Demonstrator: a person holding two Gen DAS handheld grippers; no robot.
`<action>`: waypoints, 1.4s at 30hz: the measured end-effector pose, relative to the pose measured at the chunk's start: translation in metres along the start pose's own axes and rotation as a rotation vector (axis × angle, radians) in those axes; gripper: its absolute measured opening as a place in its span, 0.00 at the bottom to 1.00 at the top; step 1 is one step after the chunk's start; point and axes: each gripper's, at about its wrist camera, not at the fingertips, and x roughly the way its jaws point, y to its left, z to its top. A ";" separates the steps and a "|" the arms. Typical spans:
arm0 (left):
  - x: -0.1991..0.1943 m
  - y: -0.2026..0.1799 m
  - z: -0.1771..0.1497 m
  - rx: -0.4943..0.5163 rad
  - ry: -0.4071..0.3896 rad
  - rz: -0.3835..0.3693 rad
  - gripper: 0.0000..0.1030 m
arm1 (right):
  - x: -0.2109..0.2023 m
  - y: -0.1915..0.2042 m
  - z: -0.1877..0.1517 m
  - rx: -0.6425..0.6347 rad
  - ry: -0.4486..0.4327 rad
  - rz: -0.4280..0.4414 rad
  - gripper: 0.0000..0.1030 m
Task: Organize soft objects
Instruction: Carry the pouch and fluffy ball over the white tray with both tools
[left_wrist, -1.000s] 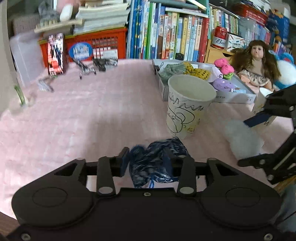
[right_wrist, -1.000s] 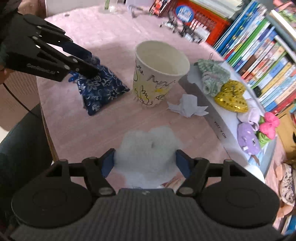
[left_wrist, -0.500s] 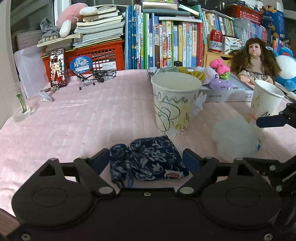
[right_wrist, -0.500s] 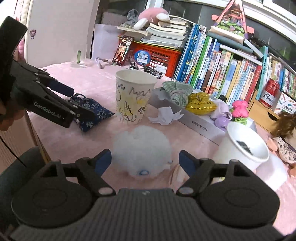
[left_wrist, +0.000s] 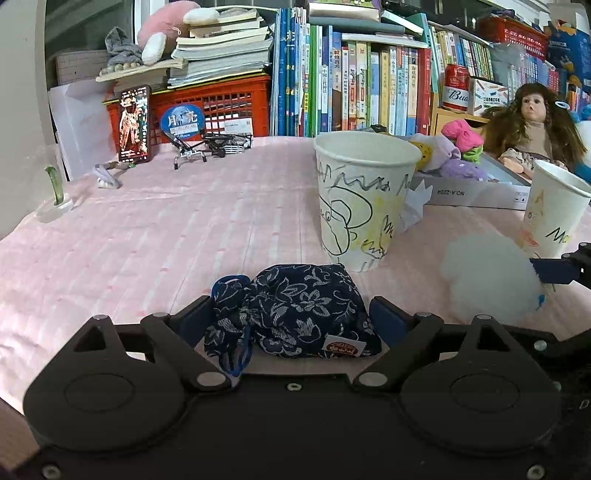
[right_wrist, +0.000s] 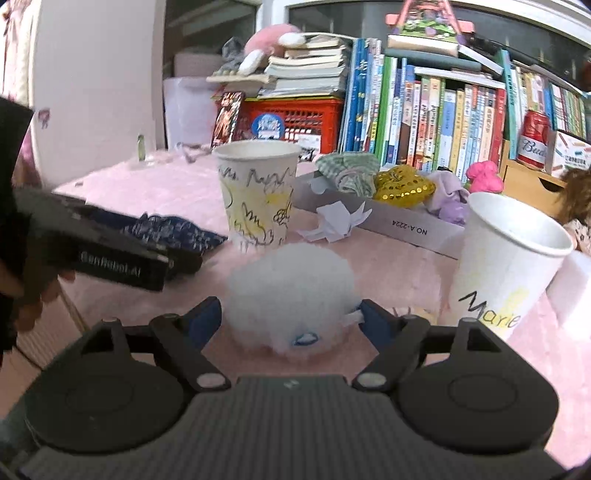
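A dark blue floral pouch (left_wrist: 291, 314) lies on the pink tablecloth between the fingers of my open left gripper (left_wrist: 291, 317); the pads stand beside it without squeezing. A white fluffy ball (right_wrist: 290, 295) sits between the fingers of my open right gripper (right_wrist: 290, 319); it also shows in the left wrist view (left_wrist: 487, 277). A doodled paper cup (left_wrist: 364, 199) stands just behind the pouch, also visible in the right wrist view (right_wrist: 258, 192). A second cup marked "Marie" (right_wrist: 506, 258) stands to the right of the ball.
A grey shallow box (right_wrist: 402, 225) holds several soft toys. Crumpled white paper (right_wrist: 336, 221) lies before it. A doll (left_wrist: 532, 125), books (left_wrist: 351, 81), a red crate (left_wrist: 218, 107) and a phone (left_wrist: 135, 123) line the back. The table edge is at the left (right_wrist: 70, 302).
Both grippers have lowered and levelled out toward the table. The left gripper opened, releasing the pouch onto the cloth; the right gripper stays open around the ball.
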 end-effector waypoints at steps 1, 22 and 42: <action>0.000 0.000 0.000 -0.001 -0.003 0.001 0.87 | 0.001 0.000 0.000 0.009 -0.007 -0.001 0.86; -0.011 -0.019 -0.012 0.047 -0.058 0.016 0.45 | 0.001 0.005 0.000 0.074 -0.032 -0.071 0.69; -0.104 -0.038 0.077 0.093 -0.229 -0.178 0.42 | -0.058 -0.011 0.073 0.072 -0.111 -0.180 0.69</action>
